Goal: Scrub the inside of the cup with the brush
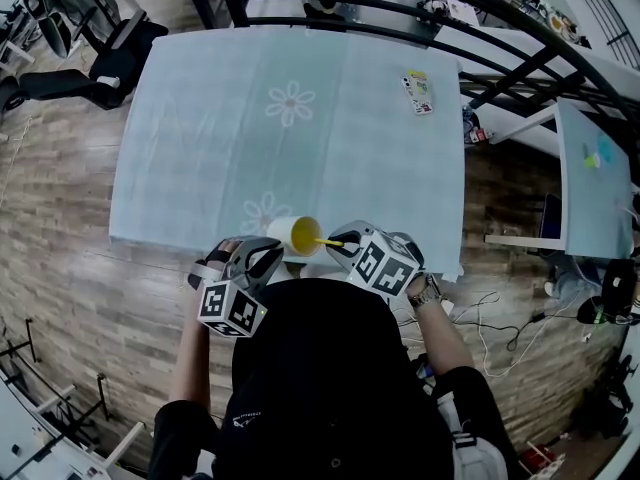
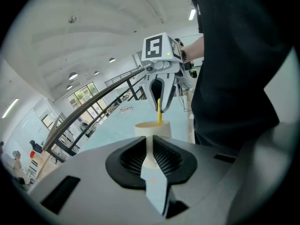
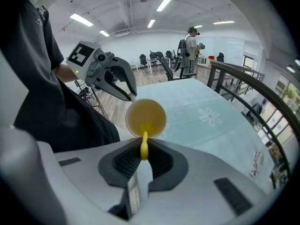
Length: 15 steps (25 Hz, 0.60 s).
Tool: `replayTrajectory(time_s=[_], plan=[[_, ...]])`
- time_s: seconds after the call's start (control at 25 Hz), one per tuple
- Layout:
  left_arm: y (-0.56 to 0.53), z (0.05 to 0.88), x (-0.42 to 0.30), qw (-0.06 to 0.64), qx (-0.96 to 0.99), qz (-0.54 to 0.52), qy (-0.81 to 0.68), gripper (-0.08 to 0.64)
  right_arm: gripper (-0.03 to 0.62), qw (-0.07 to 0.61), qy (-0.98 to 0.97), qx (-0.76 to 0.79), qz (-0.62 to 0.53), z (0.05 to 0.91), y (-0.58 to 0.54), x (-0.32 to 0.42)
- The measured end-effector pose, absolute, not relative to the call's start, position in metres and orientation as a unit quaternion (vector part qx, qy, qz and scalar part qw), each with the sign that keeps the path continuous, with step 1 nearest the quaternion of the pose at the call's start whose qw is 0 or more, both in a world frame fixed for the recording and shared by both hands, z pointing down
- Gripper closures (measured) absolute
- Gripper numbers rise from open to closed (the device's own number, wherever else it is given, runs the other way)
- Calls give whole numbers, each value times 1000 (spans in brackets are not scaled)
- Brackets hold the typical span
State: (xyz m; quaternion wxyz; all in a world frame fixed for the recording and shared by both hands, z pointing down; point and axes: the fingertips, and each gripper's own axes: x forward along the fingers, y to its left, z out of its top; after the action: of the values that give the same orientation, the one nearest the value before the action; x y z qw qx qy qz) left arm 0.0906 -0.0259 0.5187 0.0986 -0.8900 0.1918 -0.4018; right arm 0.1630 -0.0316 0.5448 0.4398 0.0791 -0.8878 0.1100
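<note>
The cup [image 1: 300, 235], white outside and yellow inside, is held tilted above the table's near edge, its mouth turned to the right. My left gripper [image 1: 272, 258] is shut on it; in the left gripper view the cup's [image 2: 153, 129] white wall is pinched between the left gripper's [image 2: 150, 146] jaws. My right gripper [image 1: 346, 247] is shut on a thin yellow brush [image 1: 330, 241] whose tip reaches into the cup. In the right gripper view the brush handle [image 3: 144, 146] runs from my right gripper [image 3: 143, 150] into the cup's [image 3: 146, 116] yellow interior. The bristles are hidden inside.
A light blue tablecloth [image 1: 290, 138] with flower prints covers the table. A small printed card [image 1: 420, 92] lies at its far right. Black railings [image 1: 520, 58] curve behind it. A person [image 3: 190, 46] stands far off across the room.
</note>
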Motion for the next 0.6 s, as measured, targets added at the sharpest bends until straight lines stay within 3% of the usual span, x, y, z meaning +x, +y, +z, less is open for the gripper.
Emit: replayTrajectory(time_s=[0.6], plan=[[-16, 535, 104, 104, -886, -414, 180, 506, 555, 437, -897, -5, 75, 538, -4, 153]])
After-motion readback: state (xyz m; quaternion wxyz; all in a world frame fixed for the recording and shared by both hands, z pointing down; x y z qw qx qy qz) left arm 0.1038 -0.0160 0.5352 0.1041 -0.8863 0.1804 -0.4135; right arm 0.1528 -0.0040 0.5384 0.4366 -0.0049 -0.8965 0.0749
